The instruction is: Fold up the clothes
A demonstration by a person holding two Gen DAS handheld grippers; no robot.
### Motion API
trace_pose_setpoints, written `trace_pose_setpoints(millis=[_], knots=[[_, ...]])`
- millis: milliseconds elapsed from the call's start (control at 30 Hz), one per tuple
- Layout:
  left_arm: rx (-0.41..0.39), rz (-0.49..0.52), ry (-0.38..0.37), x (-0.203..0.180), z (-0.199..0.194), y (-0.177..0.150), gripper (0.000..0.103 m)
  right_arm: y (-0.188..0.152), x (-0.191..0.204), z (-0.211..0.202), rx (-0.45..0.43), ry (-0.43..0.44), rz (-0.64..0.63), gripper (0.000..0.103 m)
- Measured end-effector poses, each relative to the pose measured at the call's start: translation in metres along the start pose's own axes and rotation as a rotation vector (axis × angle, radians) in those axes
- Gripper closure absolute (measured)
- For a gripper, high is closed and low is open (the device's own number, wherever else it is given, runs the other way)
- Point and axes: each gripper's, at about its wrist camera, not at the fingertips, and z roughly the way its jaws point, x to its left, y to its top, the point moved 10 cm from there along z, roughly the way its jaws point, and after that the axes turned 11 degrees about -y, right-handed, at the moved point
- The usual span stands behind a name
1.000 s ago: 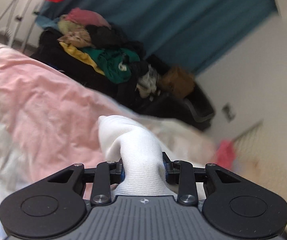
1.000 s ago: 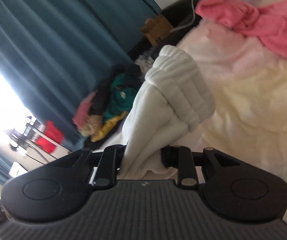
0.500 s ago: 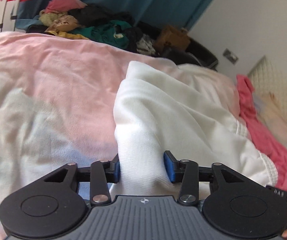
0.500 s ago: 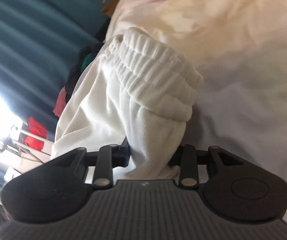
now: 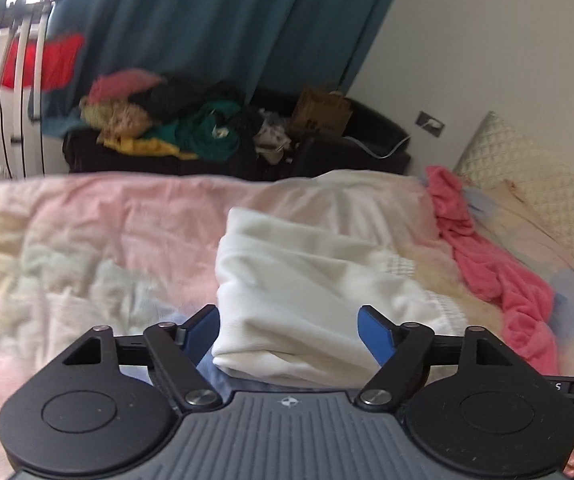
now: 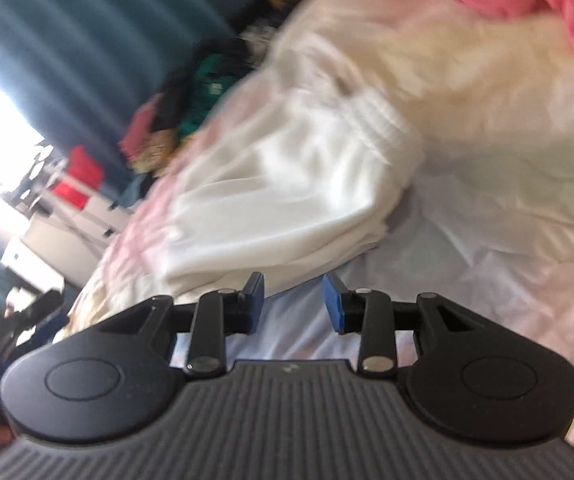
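A white garment (image 5: 307, 280), folded into a thick bundle, lies on the pastel pink and cream bed cover (image 5: 87, 240). My left gripper (image 5: 287, 314) hovers at its near end with the jaws opening wide. The cloth sits between the blue pads (image 5: 203, 328) but they stand off it on both sides. In the right wrist view the same white garment (image 6: 287, 192) lies just beyond my right gripper (image 6: 293, 284). That gripper is open with only bedsheet between its fingers.
A crumpled pink garment (image 5: 487, 264) lies right of the white one, near a quilted pillow (image 5: 527, 176). Beyond the bed a dark sofa holds a pile of clothes (image 5: 191, 128) before a teal curtain (image 5: 227, 20). A drying rack with red cloth (image 5: 43, 60) stands far left.
Both grippers let go of the white garment and pulled back from it. It dropped from a lifted hold onto the bed. The left jaws spread much wider.
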Motion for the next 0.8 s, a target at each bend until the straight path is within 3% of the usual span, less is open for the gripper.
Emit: trace_pose_setpoints(millis=[67,433,467,533,567,800], knots=[[-0.019,0.041,0.016,-0.020,-0.027,0.003,0.014,-0.003,0.012,-0.027,-0.032,0.018,-0.054,0.067],[-0.112,0.171,-0.024,-0.098,-0.147,-0.019,0.002,-0.040,0.063,-0.168,-0.233,0.068,-0.269,0.065],[-0.122,0.179,-0.017,-0.101,-0.155,-0.023,0.000,-0.044,0.064,-0.176,-0.246,0.064,-0.280,0.059],[-0.145,0.200,0.016,-0.106,-0.171,-0.031,0.000,-0.050,0.066,-0.188,-0.277,0.057,-0.301,0.023],[-0.158,0.210,0.032,-0.107,-0.178,-0.034,0.000,-0.054,0.066,-0.193,-0.295,0.054,-0.312,0.016],[-0.229,0.239,0.086,-0.106,-0.219,-0.057,0.000,-0.083,0.066,-0.203,-0.397,0.061,-0.365,0.016]])
